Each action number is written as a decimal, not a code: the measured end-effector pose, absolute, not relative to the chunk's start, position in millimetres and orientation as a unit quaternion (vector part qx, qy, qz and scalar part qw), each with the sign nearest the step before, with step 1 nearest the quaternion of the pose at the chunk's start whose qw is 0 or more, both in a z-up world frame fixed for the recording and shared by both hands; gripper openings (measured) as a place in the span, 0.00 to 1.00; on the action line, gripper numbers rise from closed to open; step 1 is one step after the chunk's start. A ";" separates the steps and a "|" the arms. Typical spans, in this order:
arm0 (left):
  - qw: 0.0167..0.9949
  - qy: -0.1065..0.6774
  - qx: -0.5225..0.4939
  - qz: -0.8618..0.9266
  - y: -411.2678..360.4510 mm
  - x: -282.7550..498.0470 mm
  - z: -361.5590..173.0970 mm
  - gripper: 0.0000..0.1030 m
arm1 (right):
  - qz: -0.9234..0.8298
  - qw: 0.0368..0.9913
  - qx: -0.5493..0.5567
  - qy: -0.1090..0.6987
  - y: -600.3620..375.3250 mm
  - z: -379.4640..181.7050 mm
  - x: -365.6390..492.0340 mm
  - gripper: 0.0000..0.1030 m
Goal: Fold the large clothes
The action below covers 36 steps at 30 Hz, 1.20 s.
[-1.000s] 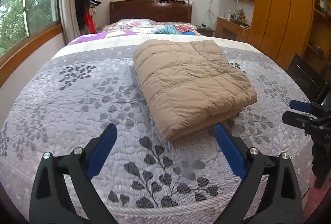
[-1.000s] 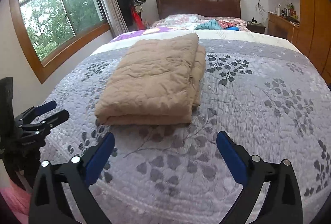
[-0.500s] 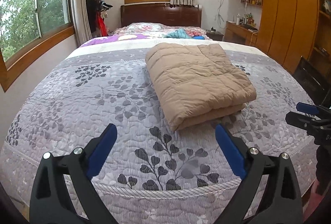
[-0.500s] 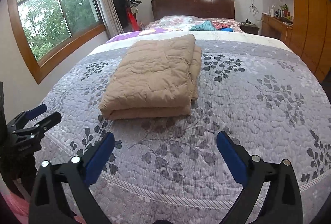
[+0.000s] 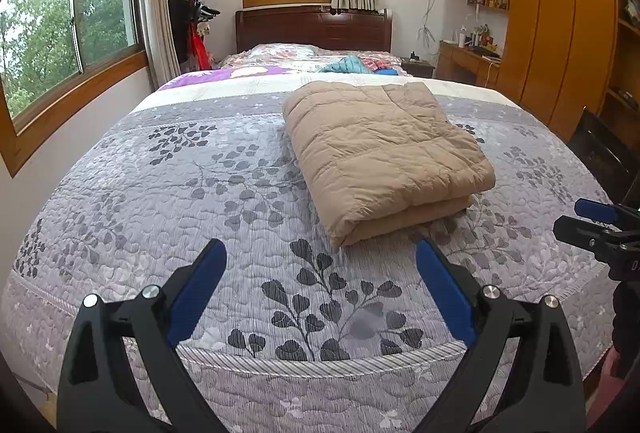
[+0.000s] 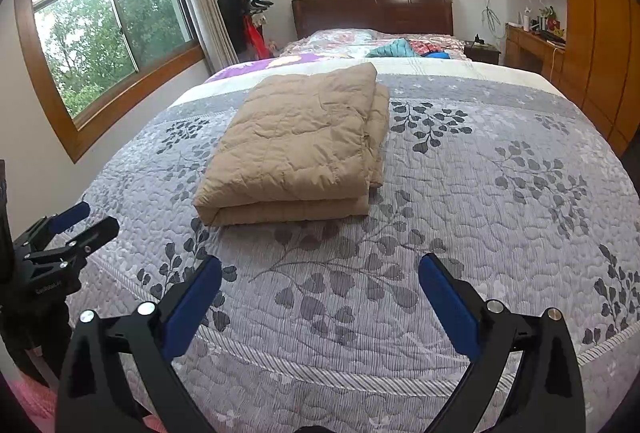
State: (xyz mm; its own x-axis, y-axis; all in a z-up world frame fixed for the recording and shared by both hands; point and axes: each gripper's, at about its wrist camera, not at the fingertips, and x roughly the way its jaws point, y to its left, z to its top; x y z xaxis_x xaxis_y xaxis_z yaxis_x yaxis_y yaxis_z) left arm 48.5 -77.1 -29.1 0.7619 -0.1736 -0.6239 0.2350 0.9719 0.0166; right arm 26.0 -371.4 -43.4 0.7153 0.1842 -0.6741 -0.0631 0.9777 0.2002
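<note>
- Here we see the folded tan coat lying flat on the grey leaf-print bedspread.
- Our left gripper and right gripper both gape wide, empty, near the bed's foot, apart from it.

Tan quilted garment lies folded into a thick rectangle; flat on the leaf-patterned bedspread.

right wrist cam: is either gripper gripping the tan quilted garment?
No. The folded tan quilted garment lies alone on the bedspread; right gripper and left gripper are open, clear of it.
</note>
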 end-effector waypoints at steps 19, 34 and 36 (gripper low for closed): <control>0.937 0.329 0.050 -0.107 -75.6 49.7 -31.5 0.92 | 0.070 0.923 0.073 0.372 -366.7 -41.8 27.0 0.96; 0.936 0.333 0.046 -0.106 -72.7 50.6 -32.4 0.92 | 0.071 0.923 0.070 0.372 -365.1 -41.6 26.8 0.96; 0.936 0.334 0.047 -0.106 -73.0 50.4 -32.2 0.92 | 0.072 0.923 0.069 0.372 -364.7 -41.8 27.2 0.96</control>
State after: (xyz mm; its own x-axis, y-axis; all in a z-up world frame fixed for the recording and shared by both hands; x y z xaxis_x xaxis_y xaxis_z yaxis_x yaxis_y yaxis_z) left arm 50.4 -73.0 -32.2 0.7550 -0.1673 -0.6340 0.2295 0.9732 0.0166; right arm 27.2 -364.7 -41.8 0.7123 0.1837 -0.6774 -0.0807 0.9802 0.1810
